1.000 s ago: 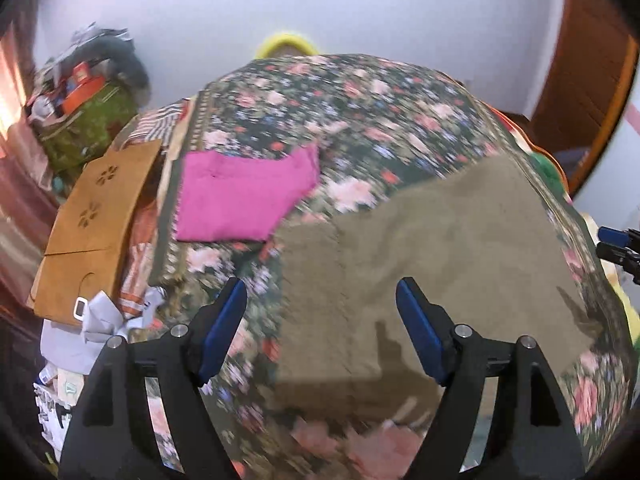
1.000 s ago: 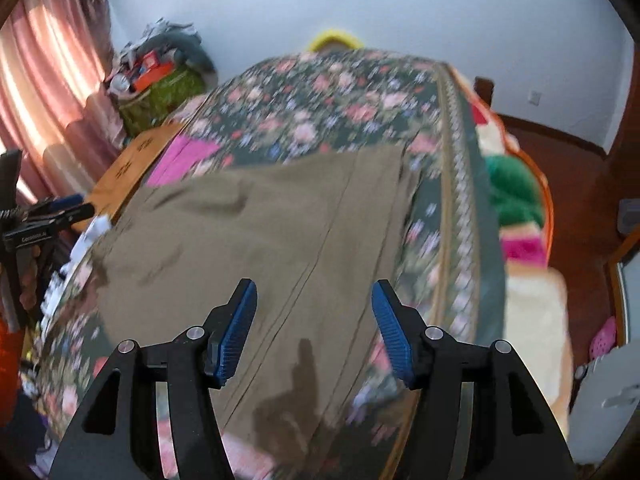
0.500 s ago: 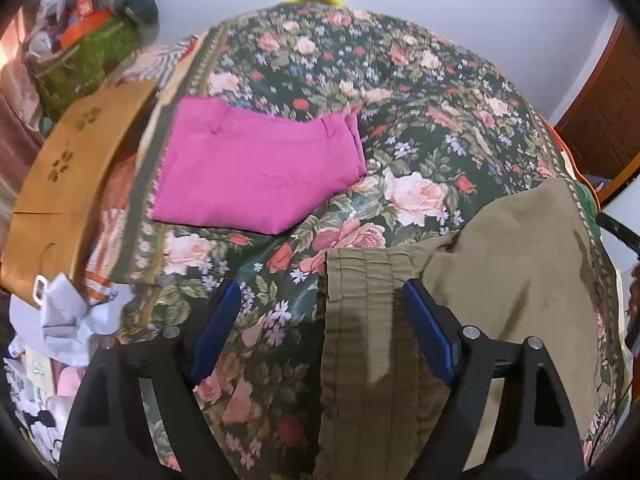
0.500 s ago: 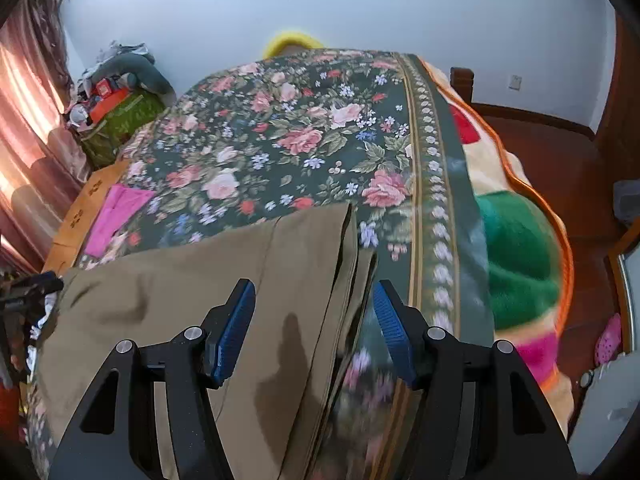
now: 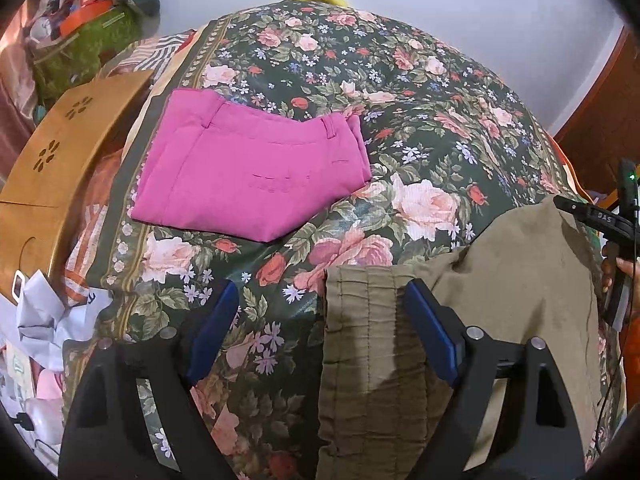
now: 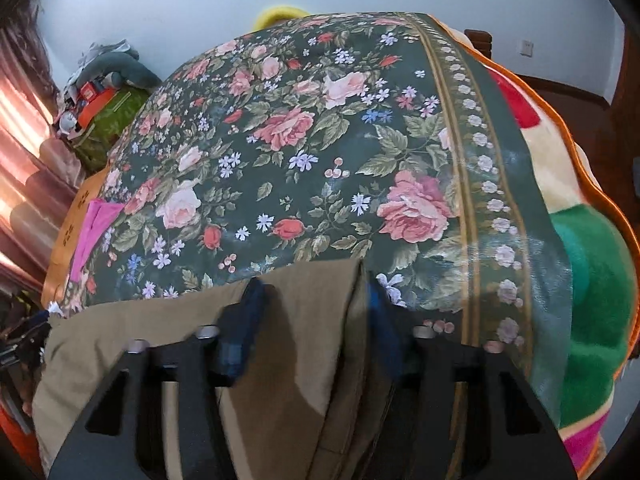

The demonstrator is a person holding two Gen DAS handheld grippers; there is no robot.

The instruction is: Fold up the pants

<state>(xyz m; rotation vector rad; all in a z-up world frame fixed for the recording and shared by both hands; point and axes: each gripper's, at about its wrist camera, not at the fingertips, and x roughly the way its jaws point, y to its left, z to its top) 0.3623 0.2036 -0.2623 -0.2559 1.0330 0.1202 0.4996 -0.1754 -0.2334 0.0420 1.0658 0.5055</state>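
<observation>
Left gripper (image 5: pixel 320 336): jaws opening, standing wide, straddling the elastic waistband edge of the olive pants (image 5: pixel 512 288), no pad pressing cloth. Right gripper (image 6: pixel 310 320): jaws closing around the hem corner at the far end, cloth between them, pads blurred and not yet seen pinching. Pants spread flat across the near part of the flowered bedspread (image 6: pixel 320 160), folded pink pants (image 5: pixel 248 168) lying beyond.

Likely trouble: catching only the top layer at the hem, or snagging bedspread along with waistband, so a crooked fold. Uneven lift between ends would skew the crease.

Writing: "DAS" on the other gripper's black body (image 5: pixel 600 216).
</observation>
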